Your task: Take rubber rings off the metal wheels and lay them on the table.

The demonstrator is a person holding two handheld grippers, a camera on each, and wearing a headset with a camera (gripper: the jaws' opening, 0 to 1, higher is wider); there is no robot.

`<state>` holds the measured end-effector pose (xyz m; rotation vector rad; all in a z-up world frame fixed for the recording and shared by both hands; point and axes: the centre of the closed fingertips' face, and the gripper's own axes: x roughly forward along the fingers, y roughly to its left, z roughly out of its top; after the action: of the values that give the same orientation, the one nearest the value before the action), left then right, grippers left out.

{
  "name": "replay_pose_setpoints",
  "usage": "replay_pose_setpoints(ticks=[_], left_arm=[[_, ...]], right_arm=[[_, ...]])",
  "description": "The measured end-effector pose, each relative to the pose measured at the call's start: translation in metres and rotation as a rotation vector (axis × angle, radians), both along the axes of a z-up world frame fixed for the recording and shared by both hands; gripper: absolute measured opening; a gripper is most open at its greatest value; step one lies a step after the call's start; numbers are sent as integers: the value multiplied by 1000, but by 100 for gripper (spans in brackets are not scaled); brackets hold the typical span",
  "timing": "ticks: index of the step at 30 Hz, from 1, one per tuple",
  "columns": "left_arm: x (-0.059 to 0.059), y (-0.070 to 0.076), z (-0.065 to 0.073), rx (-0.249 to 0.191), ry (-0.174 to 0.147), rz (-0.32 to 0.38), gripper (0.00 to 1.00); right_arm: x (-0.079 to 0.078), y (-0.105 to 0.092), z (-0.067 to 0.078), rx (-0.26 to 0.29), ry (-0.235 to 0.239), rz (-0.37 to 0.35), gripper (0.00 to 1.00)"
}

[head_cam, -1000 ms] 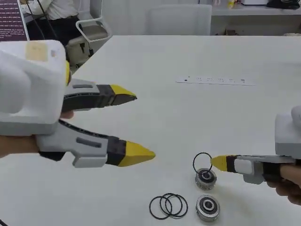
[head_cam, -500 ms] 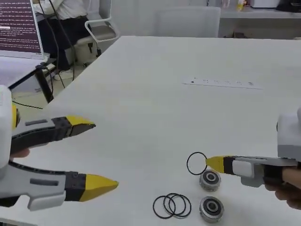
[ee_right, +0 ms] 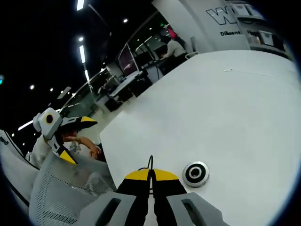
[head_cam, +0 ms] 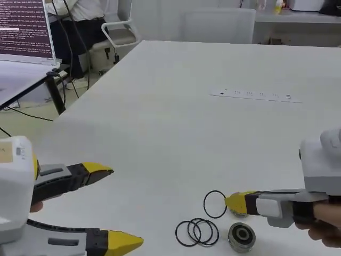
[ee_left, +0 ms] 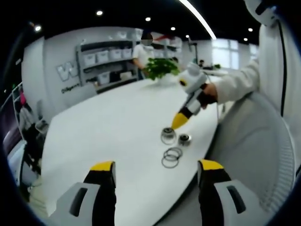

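The white table (head_cam: 176, 106) is broad and bare across its far half. Its left edge runs slantwise toward the near corner, and the work lies close to the near edge.

The right gripper (head_cam: 234, 203) has its yellow tips pressed together on one rubber ring (head_cam: 205, 202), which stands out in front of them above the table top. Just under that tip a metal wheel (head_cam: 239, 214) shows in part. A second wheel (head_cam: 241, 236) lies nearer, beside a small heap of loose rings (head_cam: 197, 232) flat on the table.

The left gripper (head_cam: 114, 207) hangs at the near left, well apart from these, its jaws spread wide and holding nothing.

A pale strip (head_cam: 256, 95) farther up the table bears small marks, and a monitor (head_cam: 24, 26) off the left edge shows lines of text, both seemingly too small to read. A large "W" (ee_left: 66, 71) is on the wall.
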<state>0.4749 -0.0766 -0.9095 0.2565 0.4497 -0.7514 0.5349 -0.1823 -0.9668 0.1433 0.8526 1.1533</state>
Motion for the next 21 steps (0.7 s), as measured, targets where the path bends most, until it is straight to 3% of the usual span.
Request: replay_pose_setpoints(ticks=[10, 13, 15, 21], left_arm=[[1, -22, -11, 5, 18, -53, 71], [-5, -21, -26, 72, 66, -83, 71], [-5, -20, -29, 88, 67, -83, 71], [-2, -19, -26, 50, 66, -67, 71]], right_arm=[[-29, 15, -14, -27, 24, 142, 0], [-35, 16, -19, -42, 31, 170, 0], [-39, 17, -22, -49, 38, 186, 0], [-44, 16, -32, -88, 26, 219, 0]])
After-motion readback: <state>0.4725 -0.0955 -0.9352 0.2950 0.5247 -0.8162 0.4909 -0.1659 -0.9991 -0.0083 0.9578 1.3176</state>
